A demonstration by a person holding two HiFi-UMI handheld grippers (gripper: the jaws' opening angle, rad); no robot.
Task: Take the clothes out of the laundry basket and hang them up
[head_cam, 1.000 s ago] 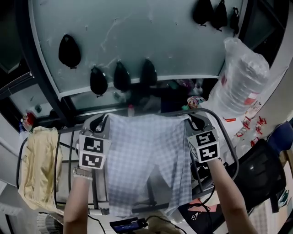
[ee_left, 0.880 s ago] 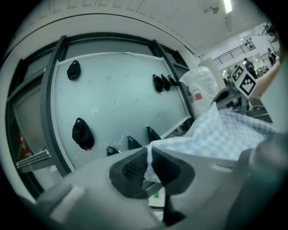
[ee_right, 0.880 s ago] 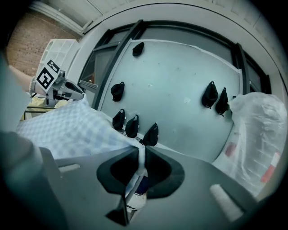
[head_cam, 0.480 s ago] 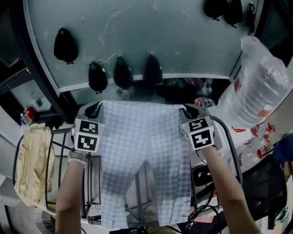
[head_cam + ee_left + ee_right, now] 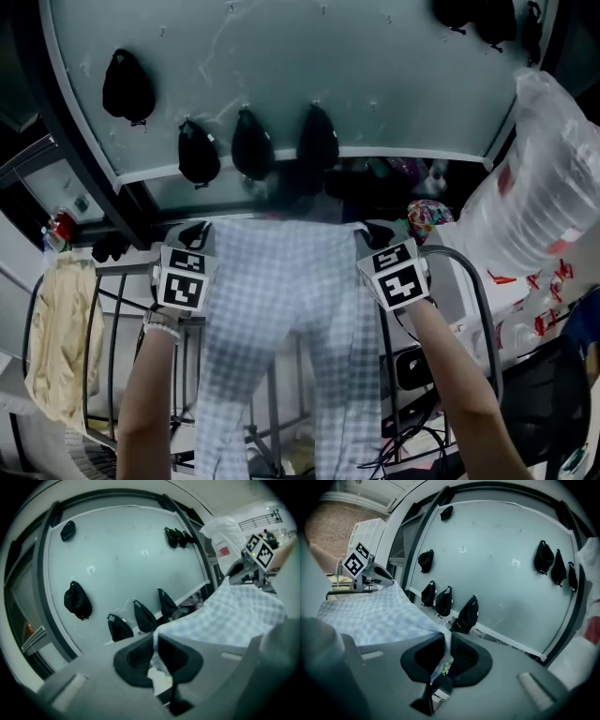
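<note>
Checked pale cloth (image 5: 291, 309) hung spread wide over the metal drying rack (image 5: 111, 337); my left gripper (image 5: 194, 233) was clamped shut on one top corner, my right gripper (image 5: 375, 232) on the other.

a pair of pale blue-and-white checked trousers (image 5: 281, 309) hangs spread flat between the two tongs. its waistband runs taut and roughly level from the left tongs (image 5: 194, 234) to the right tongs (image 5: 375, 234), each pinching one top corner with the cloth pressed between its jaws. the two legs drop below the tongs, parting lower down. a yellow garment (image 5: 64, 328) lies draped over a wire rack (image 5: 111, 337), out beyond the left tongs and lower.
</note>
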